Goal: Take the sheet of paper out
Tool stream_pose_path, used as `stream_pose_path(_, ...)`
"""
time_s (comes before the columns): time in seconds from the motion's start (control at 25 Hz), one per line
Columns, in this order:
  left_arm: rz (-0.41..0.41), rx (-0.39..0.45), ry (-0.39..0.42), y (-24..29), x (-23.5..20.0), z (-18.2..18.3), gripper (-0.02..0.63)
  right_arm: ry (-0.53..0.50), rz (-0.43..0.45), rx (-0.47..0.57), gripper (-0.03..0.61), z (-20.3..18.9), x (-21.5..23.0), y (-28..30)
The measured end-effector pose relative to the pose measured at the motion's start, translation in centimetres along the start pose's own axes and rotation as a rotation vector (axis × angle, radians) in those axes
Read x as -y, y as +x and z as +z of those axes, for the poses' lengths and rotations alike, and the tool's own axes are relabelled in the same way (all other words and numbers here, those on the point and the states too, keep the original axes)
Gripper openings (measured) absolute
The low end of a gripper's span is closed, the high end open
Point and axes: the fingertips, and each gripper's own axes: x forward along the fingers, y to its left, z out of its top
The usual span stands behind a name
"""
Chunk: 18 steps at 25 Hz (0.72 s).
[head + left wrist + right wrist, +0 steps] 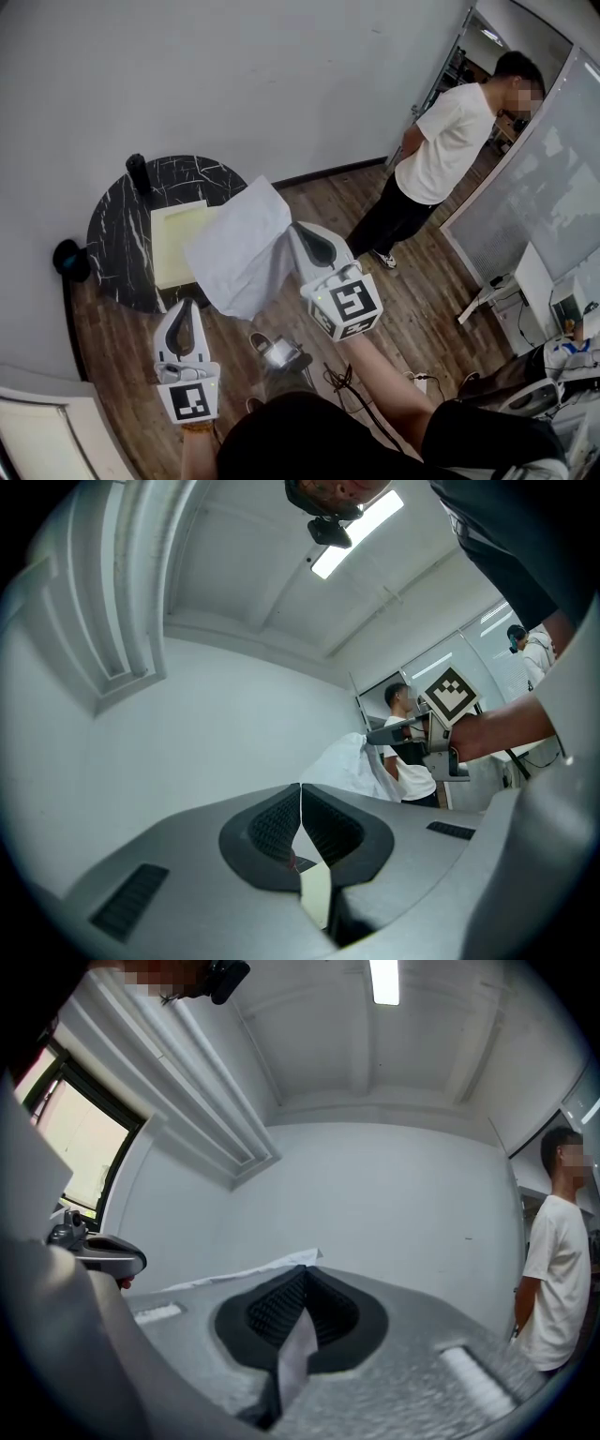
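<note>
The right gripper [302,234] is clamped on the sheet of paper [239,248]. In the right gripper view its jaws [302,1269] are pressed together, with a strip of the white sheet [298,1354] pinched in the seam and more of it showing past the tips toward 10 o'clock. In the head view the sheet fans out from the tips toward 9 o'clock, slightly crumpled where it is gripped, and it is held up in the air. Its far edge overlaps the 3 o'clock side of a pale yellow square tray [176,246].

The left gripper [185,307] sits at 7 o'clock from the right one, apart from the paper. In the left gripper view its jaws [300,787] meet along a thin line with nothing between them. That view also shows the right gripper's marker cube [450,694] and the sheet [349,766] at 2 o'clock.

At 12 o'clock from the left gripper stands a round black marble table [114,234] that bears the tray. A black cylinder [138,173] stands upright at the table's 11 o'clock rim. A dark round object [70,260] sits just off the table's 9 o'clock edge, on the wooden floor [422,281].

At 2 o'clock from the right gripper, well apart, a person [445,145] in a white T-shirt and dark trousers stands on the floor. A plain white wall [234,75] runs behind the table.
</note>
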Motion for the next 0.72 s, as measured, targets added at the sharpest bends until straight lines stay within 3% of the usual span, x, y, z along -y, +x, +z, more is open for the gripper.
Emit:
stream_pose_path(0.4, 0.018, 0.000, -0.011, -1.5, -0.2, -0.1, 0.005, 0.037, 0.037, -0.010, -0.003, -1.4, -4.5, -1.7)
stream_pose_path(0.72, 0.038, -0.020, -0.013, -2.3, -0.2, -1.2, 0.005, -0.002, 0.041, -0.004, -0.004, -2.3, -7.0, -2.5)
